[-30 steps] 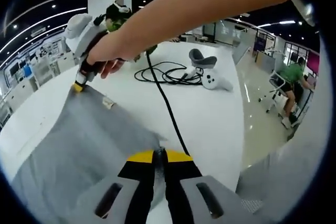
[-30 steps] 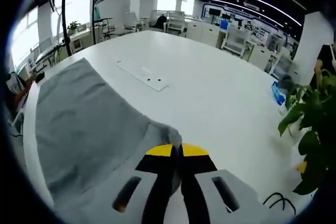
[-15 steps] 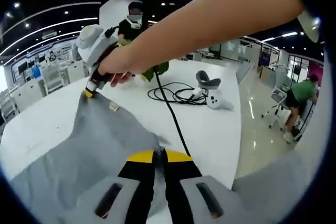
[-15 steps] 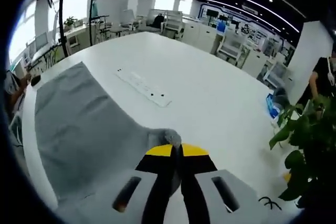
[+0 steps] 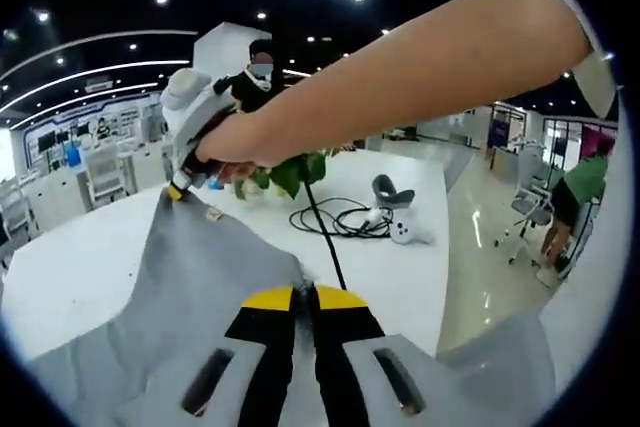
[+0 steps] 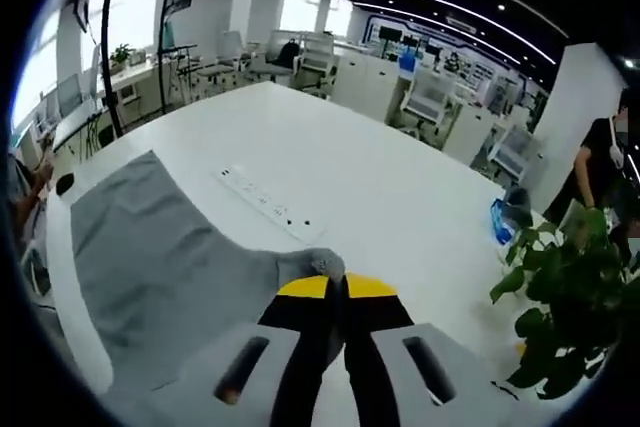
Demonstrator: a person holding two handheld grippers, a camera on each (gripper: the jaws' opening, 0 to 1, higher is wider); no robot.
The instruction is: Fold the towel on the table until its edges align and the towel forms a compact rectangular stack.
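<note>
The grey towel (image 5: 190,287) is lifted off the white worktop (image 6: 400,197) at two corners, the rest of it draping down toward the worktop's near edge. The left claw (image 5: 303,297) is closed tight on one corner of the towel, cloth bunched right at its yellow tips; the right claw (image 6: 336,285) is likewise pinched shut on the other corner, a small tuft of cloth poking out between its jaws. In the left gripper view the right claw also shows at the towel's far corner, with the person's hand (image 5: 225,142) around its handle. A white power strip (image 6: 268,209) lies just beyond the towel, a black cable (image 5: 330,222) coils beyond it on the other side — with a white controller (image 5: 400,232) near that coil — and a green plant (image 6: 560,287) stands by the worktop's edge. The risk from here, as I judge it: each grip holds only a thin pinch, so a quick swing could slip a corner free and skew the fold. The hanging cloth could also drag over the power strip or snag the cable — leaving the edges misaligned.
</note>
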